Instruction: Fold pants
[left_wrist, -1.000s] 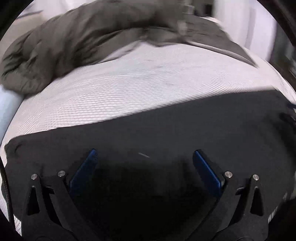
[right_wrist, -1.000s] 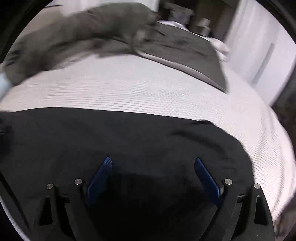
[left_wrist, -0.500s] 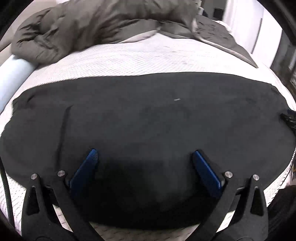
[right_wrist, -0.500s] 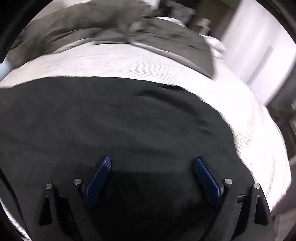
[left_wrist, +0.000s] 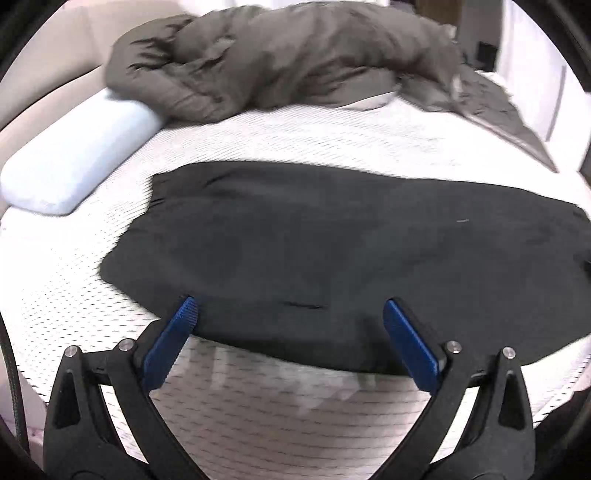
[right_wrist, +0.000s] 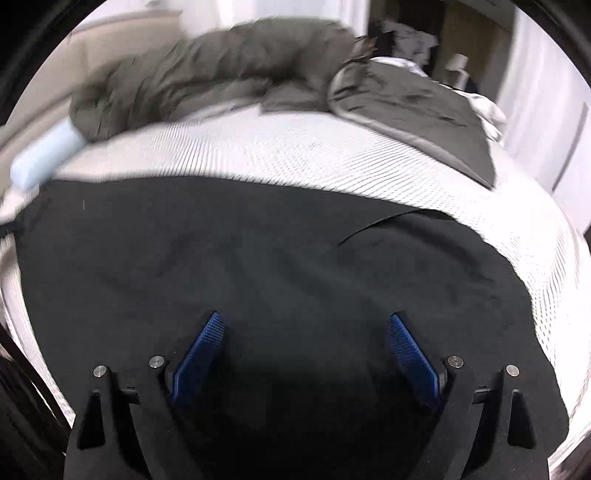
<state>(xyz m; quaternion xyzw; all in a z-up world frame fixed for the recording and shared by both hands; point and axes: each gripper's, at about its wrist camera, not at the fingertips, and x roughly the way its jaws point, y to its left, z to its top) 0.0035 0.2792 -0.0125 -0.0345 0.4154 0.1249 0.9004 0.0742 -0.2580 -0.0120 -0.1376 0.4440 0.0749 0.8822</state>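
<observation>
On the bed (left_wrist: 280, 155) lies one pair of black pants (left_wrist: 332, 251), right end cut off; two hand-held grippers, left hand-held gripper (left_wrist: 288, 314) and right hand-held gripper (right_wrist: 304, 328), spread, empty.

The black pants (left_wrist: 332, 251) lie spread flat across the near part of the bed's white mattress (left_wrist: 303, 147), their long side along its near edge. One layer overlaps another toward the right end (a diagonal fold edge shows there), with soft wrinkles throughout.

Rumpled grey duvet (left_wrist: 295, 55) and pale blue pillow (left_wrist: 77, 155) on white mattress (left_wrist: 295, 147)
</observation>
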